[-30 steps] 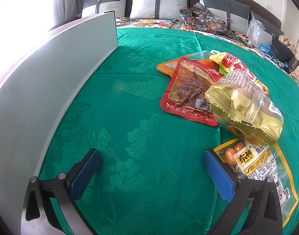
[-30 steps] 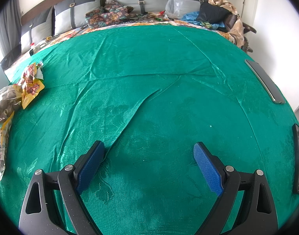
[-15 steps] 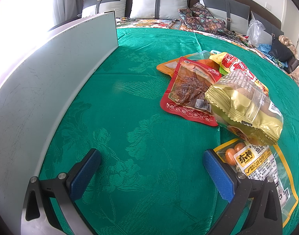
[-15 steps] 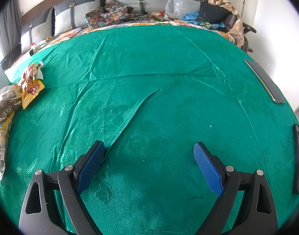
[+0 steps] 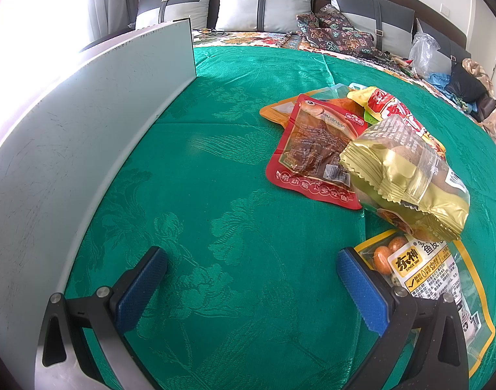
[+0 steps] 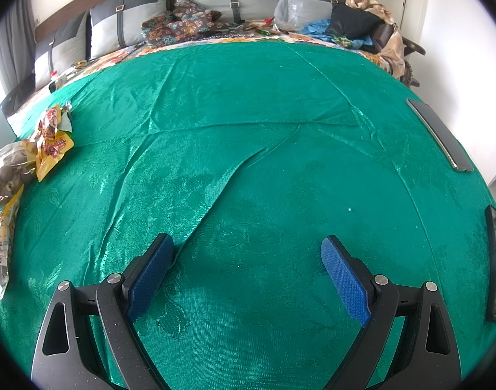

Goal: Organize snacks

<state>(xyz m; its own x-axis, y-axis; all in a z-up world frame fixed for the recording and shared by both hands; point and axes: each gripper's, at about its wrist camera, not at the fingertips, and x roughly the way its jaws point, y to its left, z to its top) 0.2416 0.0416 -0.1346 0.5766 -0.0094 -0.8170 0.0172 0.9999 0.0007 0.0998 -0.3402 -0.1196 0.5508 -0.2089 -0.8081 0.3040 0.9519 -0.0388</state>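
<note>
Snacks sit piled at the right of the left wrist view: a gold puffed bag (image 5: 407,178) rides on top of a flat red fish-snack pouch (image 5: 313,156), with a yellow-edged pouch (image 5: 433,276) at lower right, just beside one blue finger pad (image 5: 361,289). All look light, crinkly and slippery; the gold one likely crushes easily, so its crimped end seam seems the safest place to pinch. The left gripper (image 5: 251,279) hangs spread wide over the green cloth (image 5: 215,178), gripping nothing. The right gripper (image 6: 248,269) is equally released and empty, with the snacks far off at its frame's left edge.
</note>
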